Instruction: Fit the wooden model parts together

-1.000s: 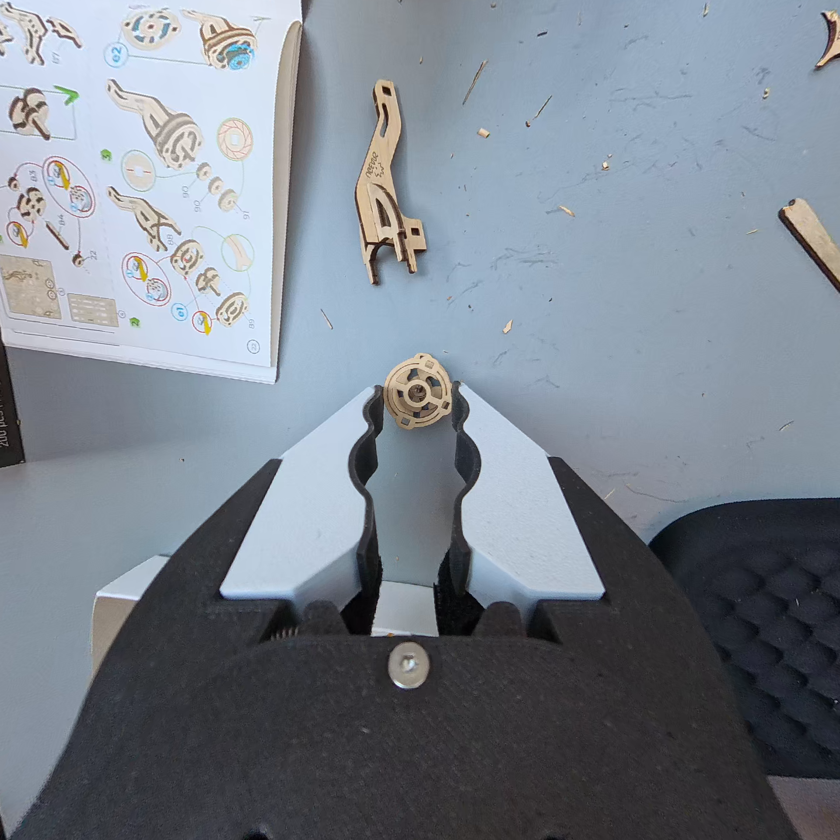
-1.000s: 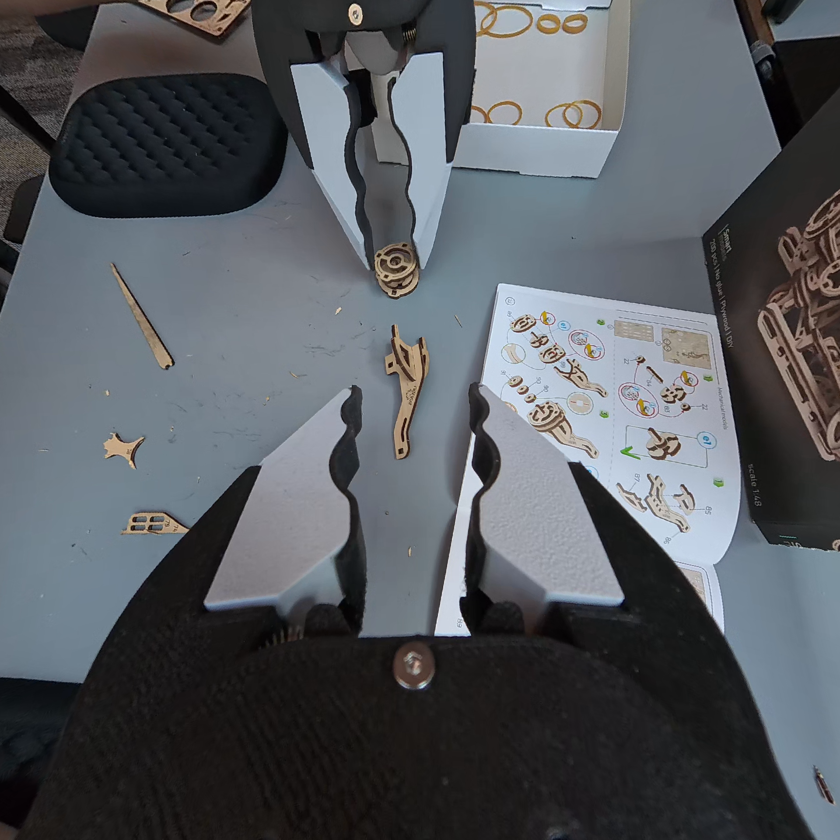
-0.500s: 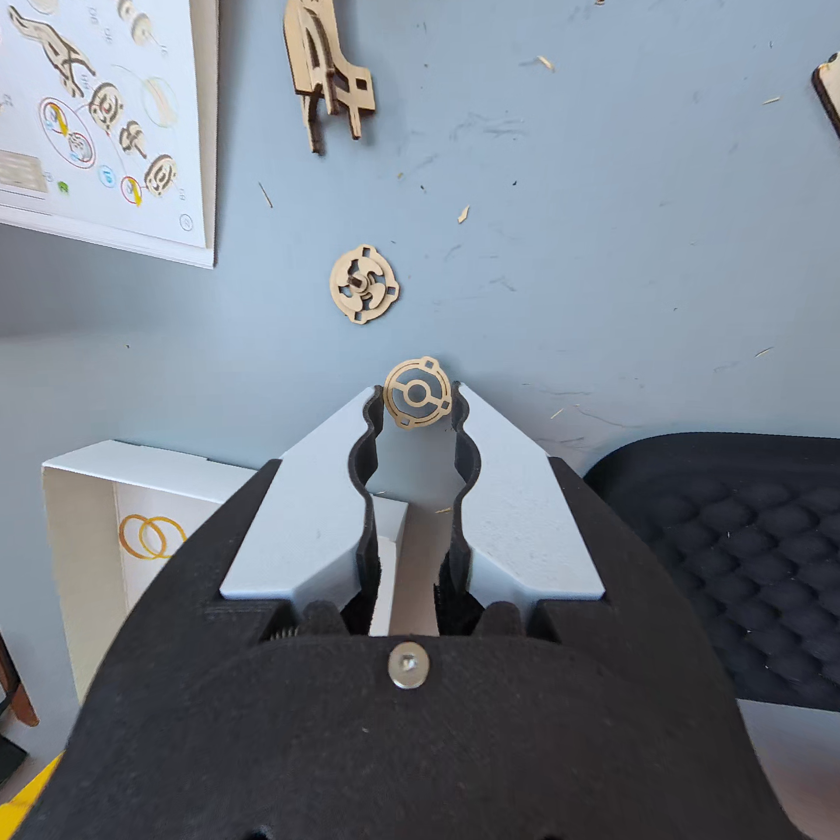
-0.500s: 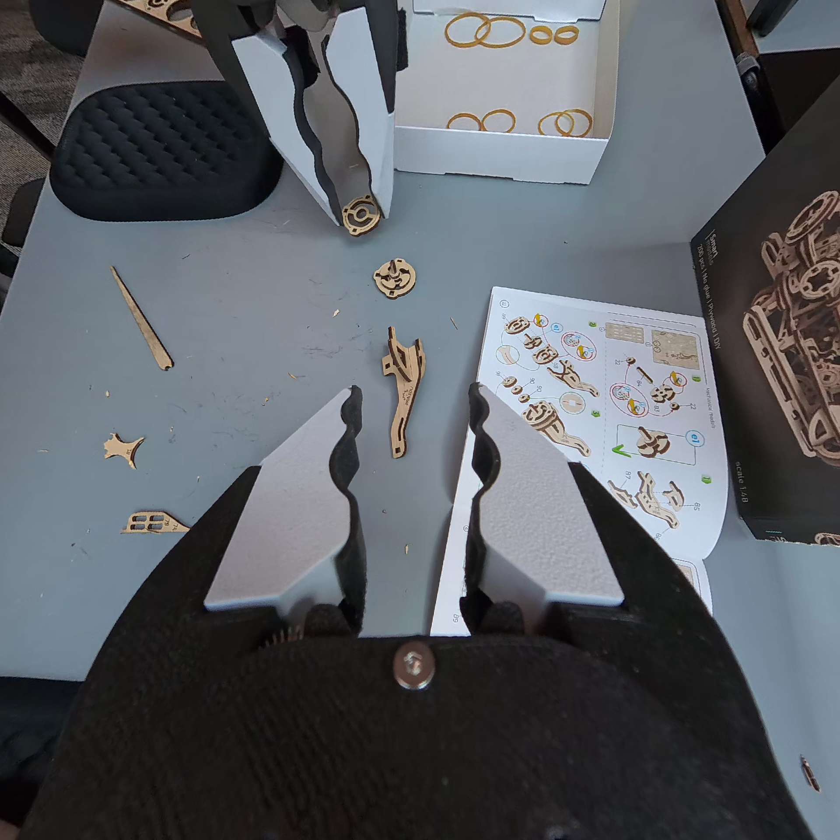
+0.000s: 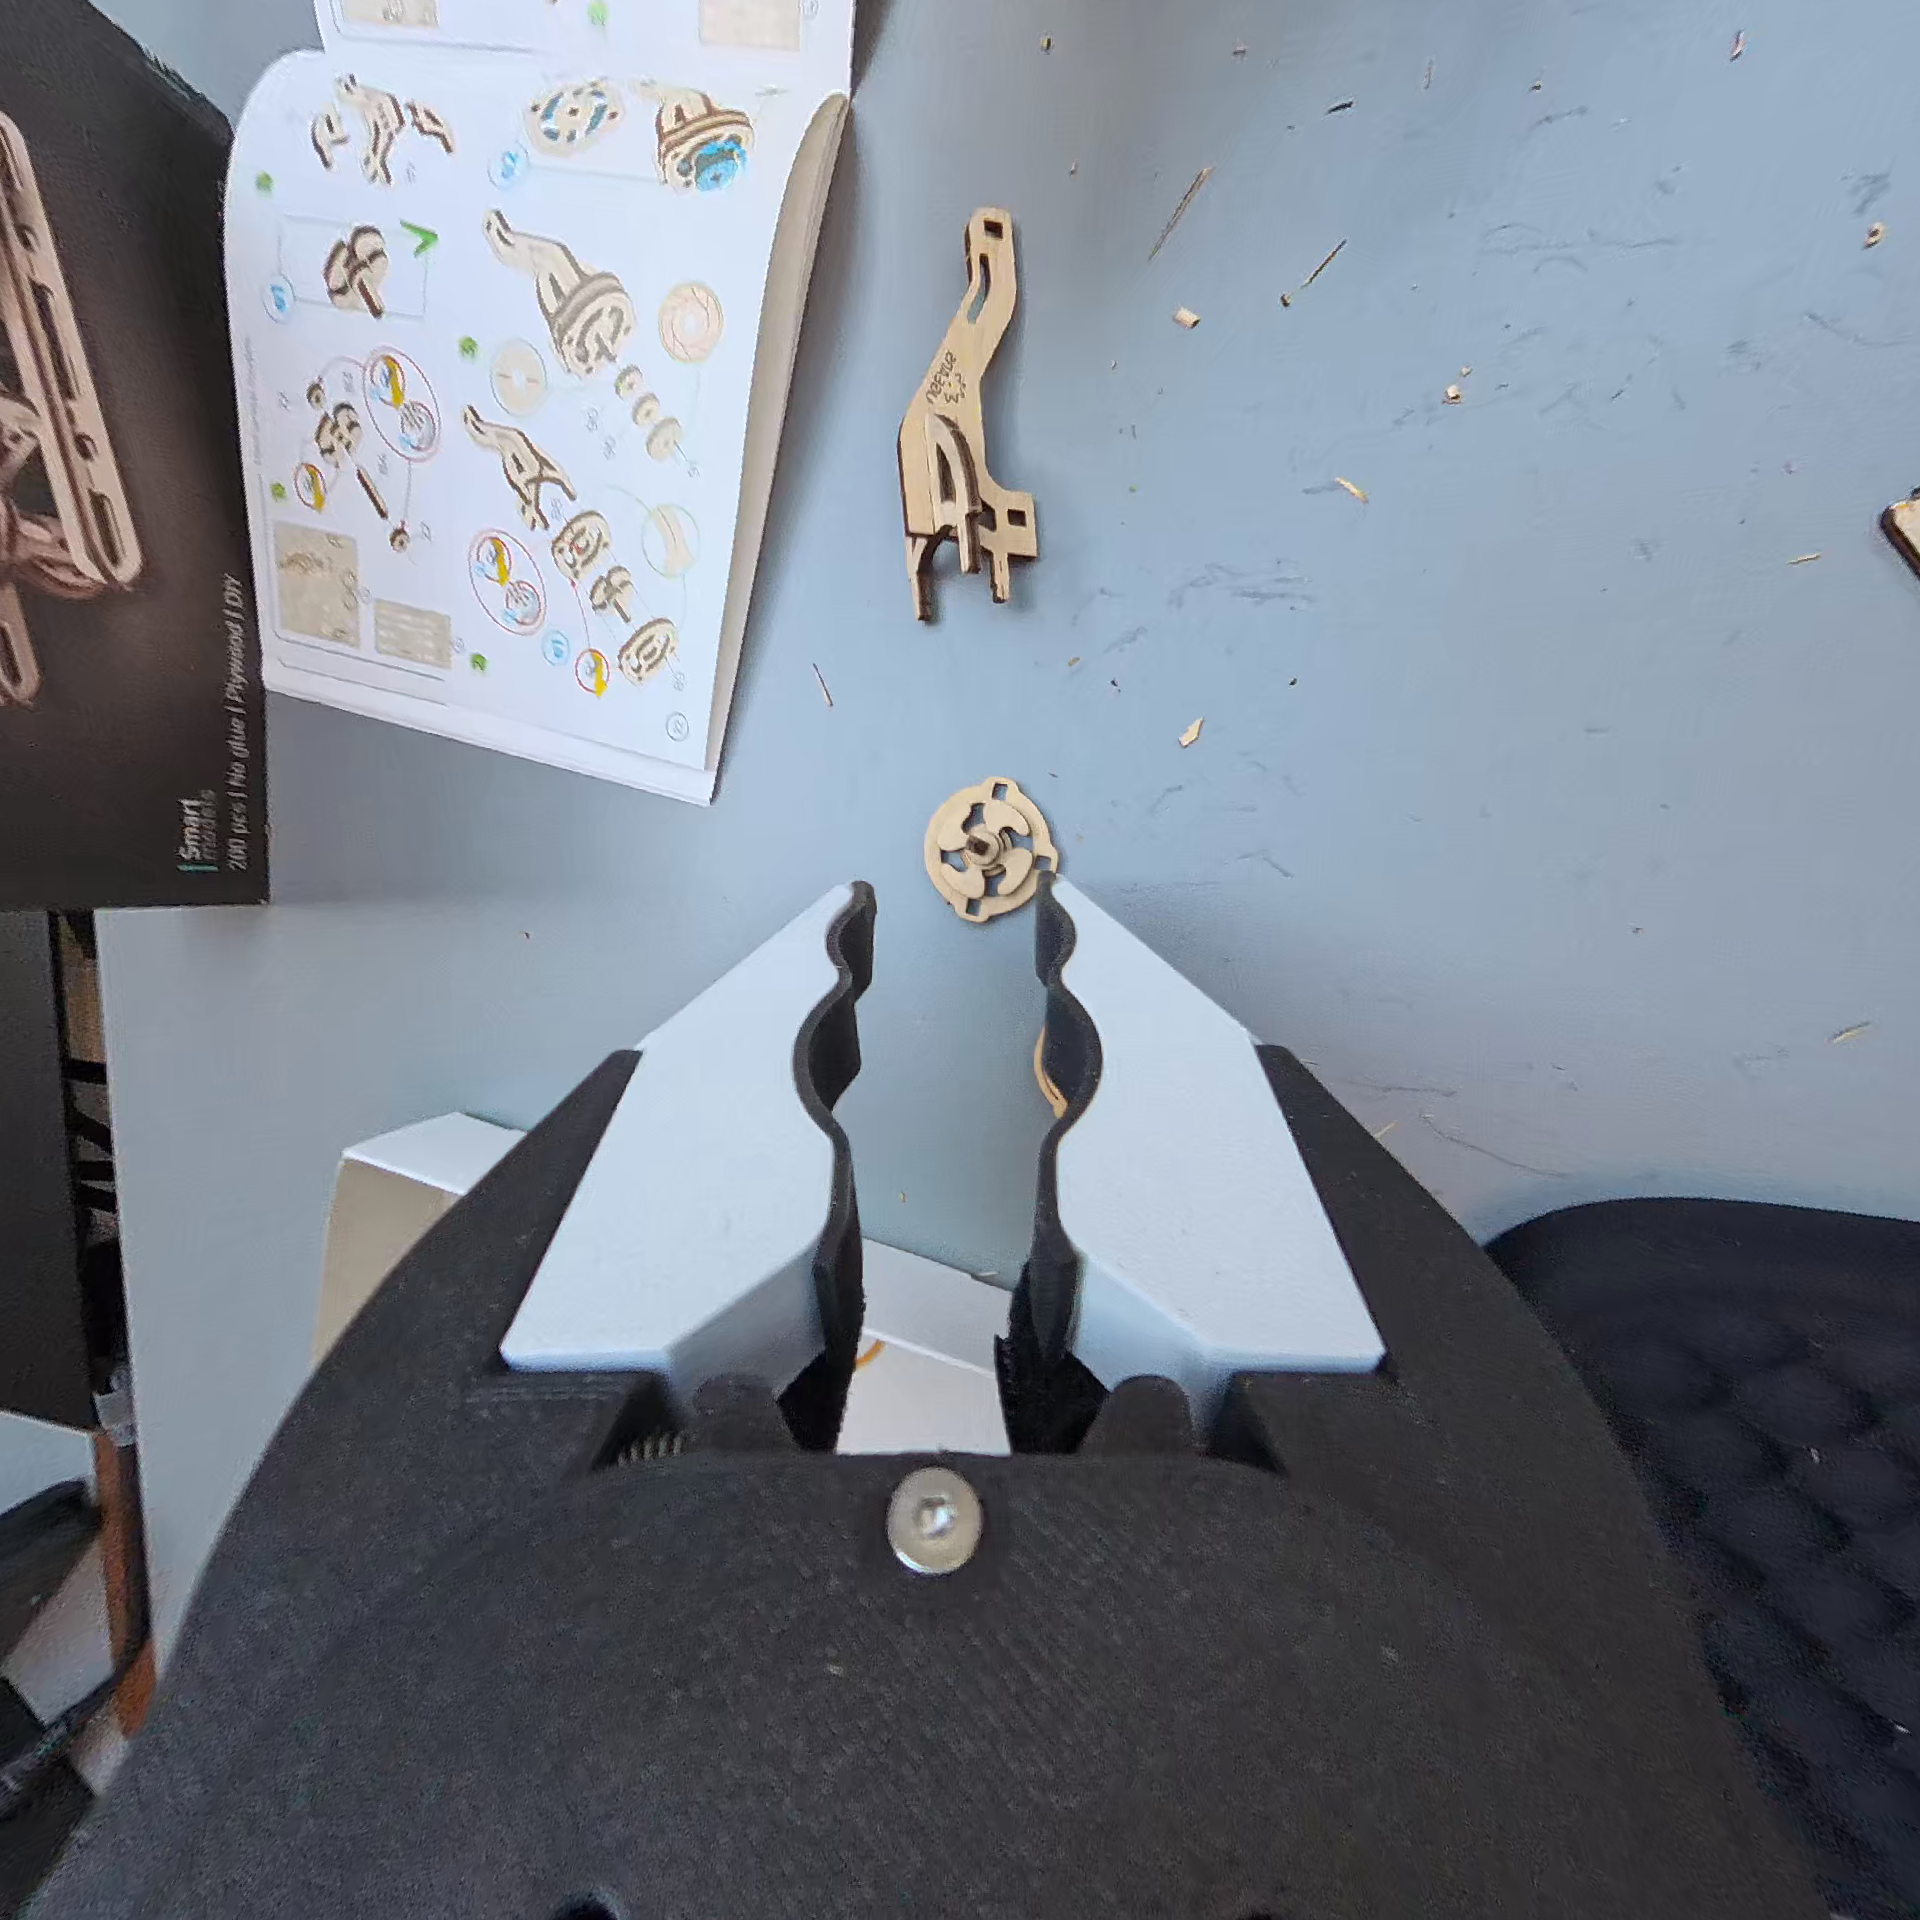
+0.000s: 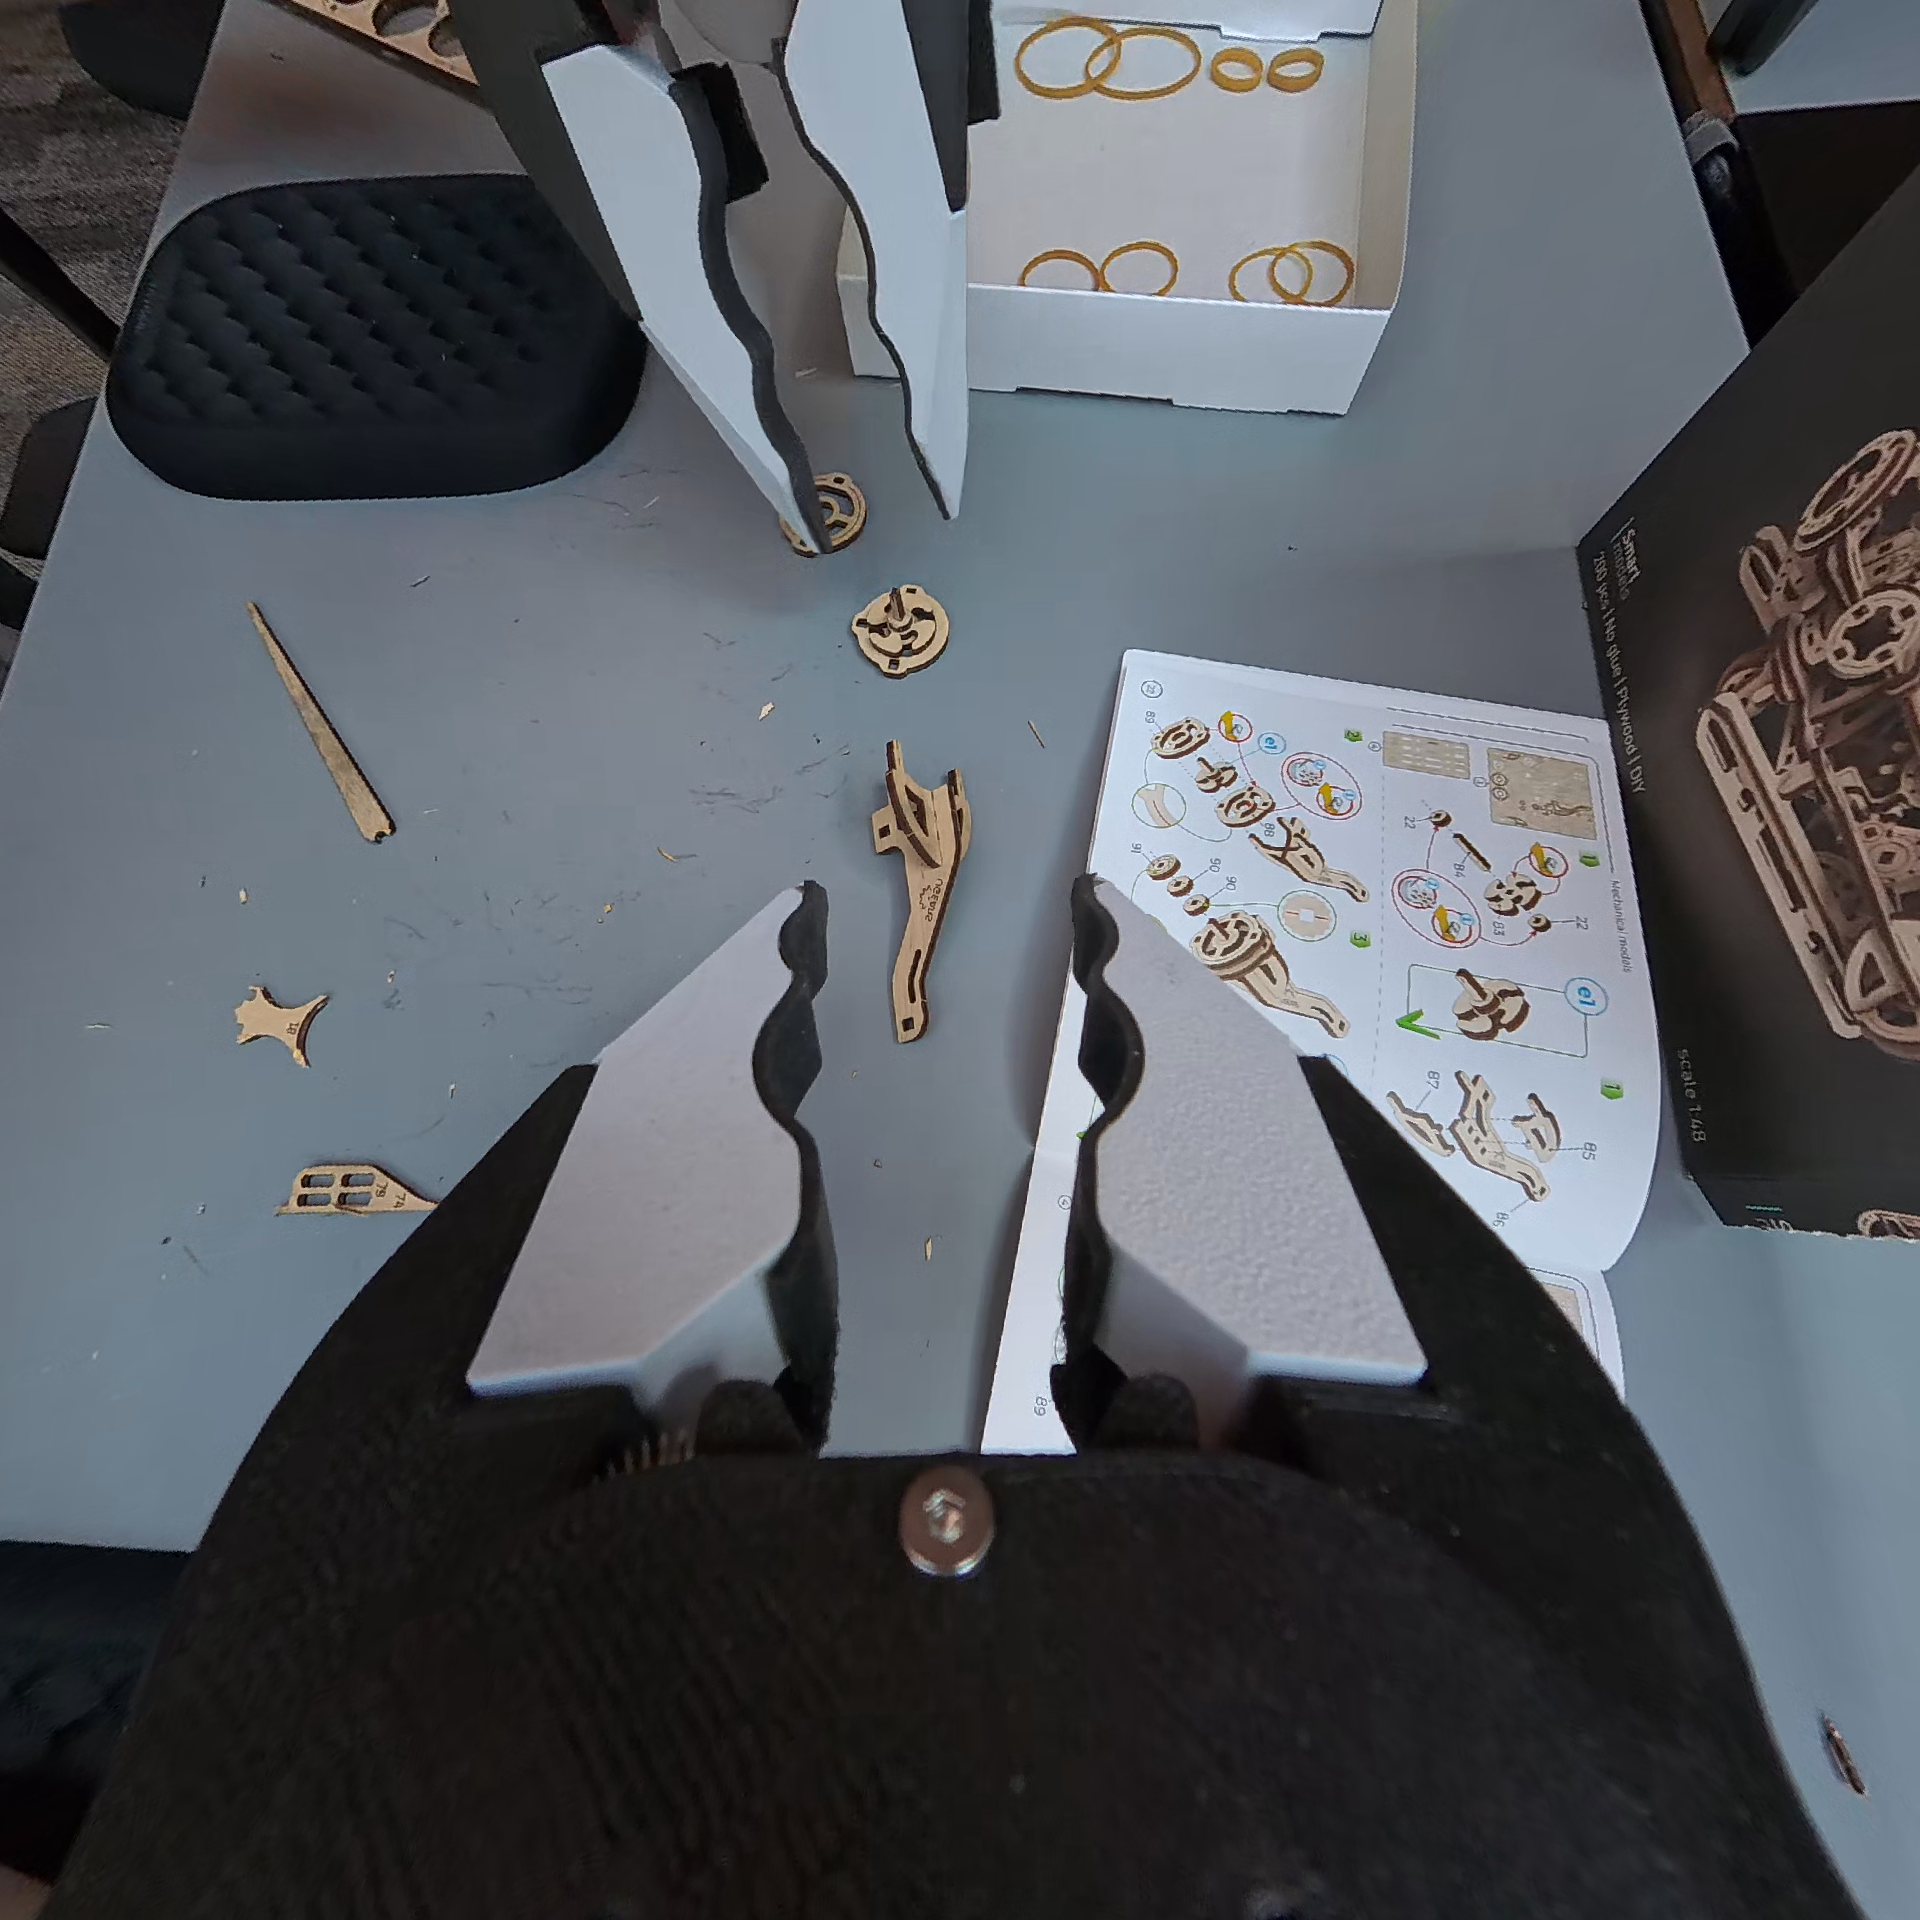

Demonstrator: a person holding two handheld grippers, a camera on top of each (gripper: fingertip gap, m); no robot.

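My left gripper (image 5: 951, 894) is open just above the grey table. The ring-shaped wooden disc (image 6: 831, 511) is out of its grip and leans against its right finger near the tip. Only a thin tan edge of the ring disc (image 5: 1044, 1081) shows in the left wrist view. A round wooden disc with a centre peg (image 5: 987, 850) lies flat just beyond the fingertips and also shows in the right wrist view (image 6: 900, 631). A lever-shaped wooden arm piece (image 5: 961, 436) lies farther on. My right gripper (image 6: 948, 891) is open and empty, and the arm piece (image 6: 914, 821) lies between and beyond its tips.
An open instruction booklet (image 6: 1351, 935) and a black kit box (image 6: 1787, 831) lie to the right. A white box holding rubber bands (image 6: 1174, 343) and a black padded cushion (image 6: 364, 332) sit at the far side. Wood offcuts (image 6: 322, 727) lie at left. Spacing between my two grippers at the tips: around 12 cm. My right tips are roughly 7 cm from the lever-shaped wooden arm piece (image 5: 961, 436). The right camera catches it too, in the right wrist view (image 6: 911, 852).
My left gripper held the ring disc, lifted it off the peg disc and pulled back. It has since come forward, lowered and opened, letting the ring go. My right gripper has barely moved.
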